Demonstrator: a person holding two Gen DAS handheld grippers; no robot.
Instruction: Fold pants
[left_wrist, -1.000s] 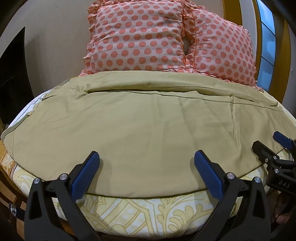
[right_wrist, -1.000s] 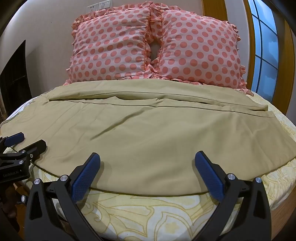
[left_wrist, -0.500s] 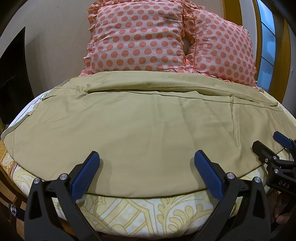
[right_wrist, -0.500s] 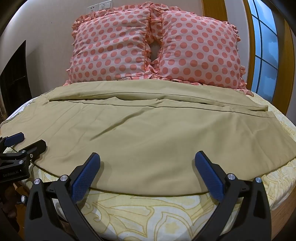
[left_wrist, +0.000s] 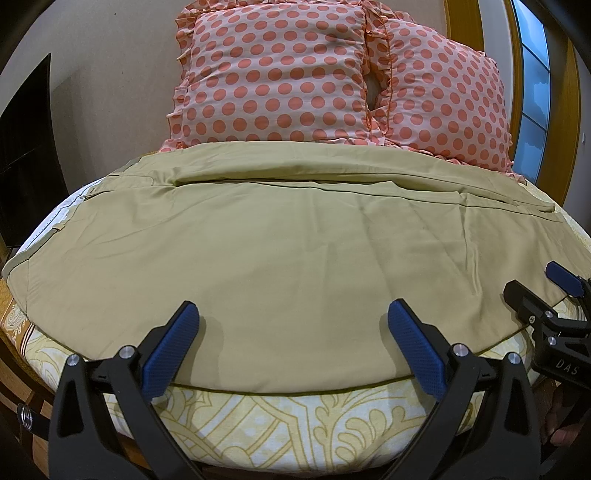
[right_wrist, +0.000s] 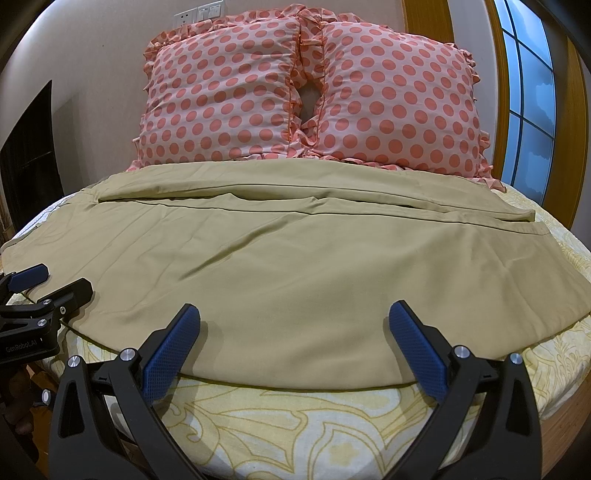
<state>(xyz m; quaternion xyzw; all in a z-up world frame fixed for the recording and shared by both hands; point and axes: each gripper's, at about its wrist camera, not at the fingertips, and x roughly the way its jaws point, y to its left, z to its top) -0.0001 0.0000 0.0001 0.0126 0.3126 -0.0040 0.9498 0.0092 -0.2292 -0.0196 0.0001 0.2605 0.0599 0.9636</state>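
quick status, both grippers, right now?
Left gripper: open, holding nothing, poised over the near edge of the pants.
Right gripper: open, holding nothing, over the same edge.

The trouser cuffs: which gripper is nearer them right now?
Right. The right gripper hovers open near the pants cuffs on the right; the left gripper, also open, sits toward the waistband end.

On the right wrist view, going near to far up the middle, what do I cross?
Right gripper → patterned bedsheet → khaki pants → polka-dot pillows → wall.
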